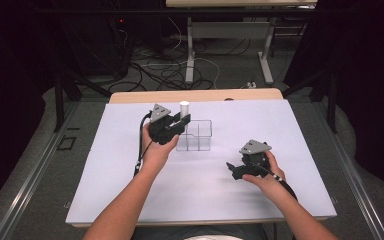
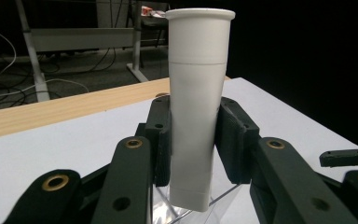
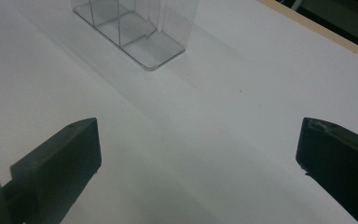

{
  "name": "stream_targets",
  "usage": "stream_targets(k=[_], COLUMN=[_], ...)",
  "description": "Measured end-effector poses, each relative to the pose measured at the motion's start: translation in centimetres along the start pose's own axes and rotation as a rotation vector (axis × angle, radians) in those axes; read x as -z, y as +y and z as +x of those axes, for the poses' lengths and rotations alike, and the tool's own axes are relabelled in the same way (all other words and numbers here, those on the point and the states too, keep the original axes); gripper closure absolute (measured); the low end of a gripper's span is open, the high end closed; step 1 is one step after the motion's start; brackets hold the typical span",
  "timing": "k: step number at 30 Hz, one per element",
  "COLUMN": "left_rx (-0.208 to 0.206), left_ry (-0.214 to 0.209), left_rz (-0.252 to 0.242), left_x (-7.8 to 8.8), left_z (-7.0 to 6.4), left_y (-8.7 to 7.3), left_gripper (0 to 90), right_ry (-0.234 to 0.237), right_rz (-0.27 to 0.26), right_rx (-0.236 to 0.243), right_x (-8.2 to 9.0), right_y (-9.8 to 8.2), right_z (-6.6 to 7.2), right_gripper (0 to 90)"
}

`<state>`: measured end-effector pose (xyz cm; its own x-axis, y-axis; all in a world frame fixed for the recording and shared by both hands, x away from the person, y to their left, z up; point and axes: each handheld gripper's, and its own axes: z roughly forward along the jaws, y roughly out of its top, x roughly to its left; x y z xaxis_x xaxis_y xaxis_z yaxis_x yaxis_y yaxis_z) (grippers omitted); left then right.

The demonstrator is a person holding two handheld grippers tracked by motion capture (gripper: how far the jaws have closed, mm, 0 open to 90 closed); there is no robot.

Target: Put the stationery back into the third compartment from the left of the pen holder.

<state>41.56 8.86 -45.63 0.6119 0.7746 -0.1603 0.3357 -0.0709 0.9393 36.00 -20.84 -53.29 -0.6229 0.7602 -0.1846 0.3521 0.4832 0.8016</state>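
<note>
Left gripper (image 1: 179, 124): clamped on the white tube (image 1: 184, 108), one jaw pressed to each side of its body, as the left gripper view showed.
Tube (image 2: 196, 107): stood upright, long axis vertical, flared rim on top, flat lower end inside the top of the clear divided box (image 1: 195, 135).
Box: sat toward 12 o'clock on the white sheet (image 1: 130, 195), the tube over its far-left cell.
Key relation: tube straight above the cell, so my guess was a plain vertical move along its own axis.
Right gripper (image 1: 235, 169): jaws wide apart, nothing between them, at 4 o'clock from the box.
Nearer hand: left, by far.
</note>
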Motion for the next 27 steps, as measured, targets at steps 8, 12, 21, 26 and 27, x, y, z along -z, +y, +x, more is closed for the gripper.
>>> stream_targets(k=[8,12,21,26,27], left_rx=[0.008,0.016,0.023,0.02,0.018], left_ry=[-0.005,-0.01,-0.003,0.005,0.007], left_rz=[-0.004,-0.004,-0.002,0.007,0.012], left_x=[-1.7,-2.6,-4.4,-5.1,-5.2], left_z=[-1.2,-1.8,-2.9,-3.2,-3.2], left_y=[-0.3,-0.5,-1.2,-1.7,-1.8], left_gripper=[69.0,69.0,69.1,69.1,69.1], right_ry=[0.006,0.009,0.011,0.011,0.015], right_rz=[0.006,0.008,0.009,0.006,0.005], right_rx=[-0.013,-0.015,-0.02,-0.025,-0.025], right_x=[0.1,0.1,0.1,0.0,0.0], right_y=[-0.1,-0.1,-0.2,-0.2,-0.2], right_z=[-0.3,-0.3,-0.3,-0.3,-0.3], right_gripper=[0.0,0.0,0.0,0.0,0.0])
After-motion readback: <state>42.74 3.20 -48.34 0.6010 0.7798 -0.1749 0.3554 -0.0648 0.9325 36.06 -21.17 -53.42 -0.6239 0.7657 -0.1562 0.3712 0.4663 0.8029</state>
